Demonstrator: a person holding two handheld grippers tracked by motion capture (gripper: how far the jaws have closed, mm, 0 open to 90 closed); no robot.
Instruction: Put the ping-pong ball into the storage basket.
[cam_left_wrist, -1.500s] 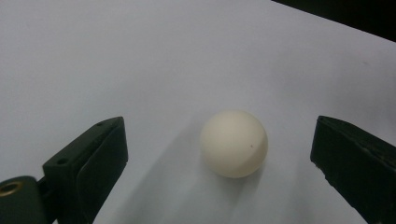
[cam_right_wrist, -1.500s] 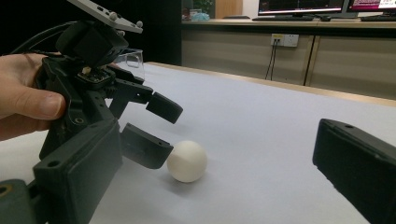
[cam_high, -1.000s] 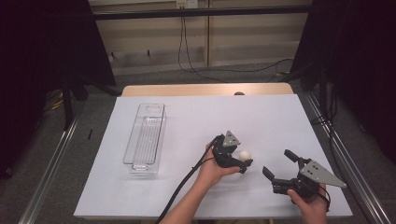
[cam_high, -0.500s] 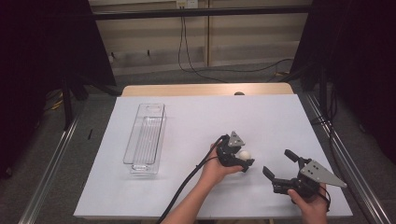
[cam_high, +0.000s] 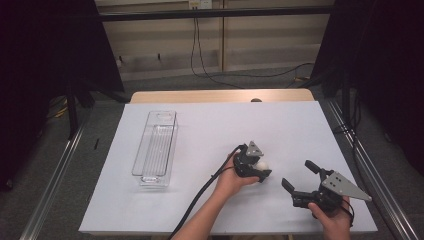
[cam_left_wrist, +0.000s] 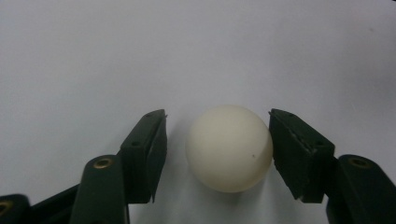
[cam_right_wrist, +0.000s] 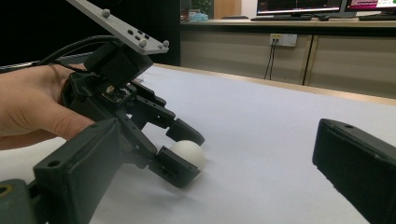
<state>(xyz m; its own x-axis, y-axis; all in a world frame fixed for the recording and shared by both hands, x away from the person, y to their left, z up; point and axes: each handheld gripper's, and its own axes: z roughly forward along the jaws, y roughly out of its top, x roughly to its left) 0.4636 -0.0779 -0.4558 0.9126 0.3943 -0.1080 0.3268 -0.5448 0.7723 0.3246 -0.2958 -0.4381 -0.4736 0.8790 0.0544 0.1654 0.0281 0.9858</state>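
White bench, lower centre: left tool jaws just been closing around ball, gap one side. Right tool open, empty.

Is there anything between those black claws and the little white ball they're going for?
Nothing visible. The white ball already sits on the white table between the jaws of the left gripper, which have just been closing. One pad looks to touch it; a small gap remains at the other.
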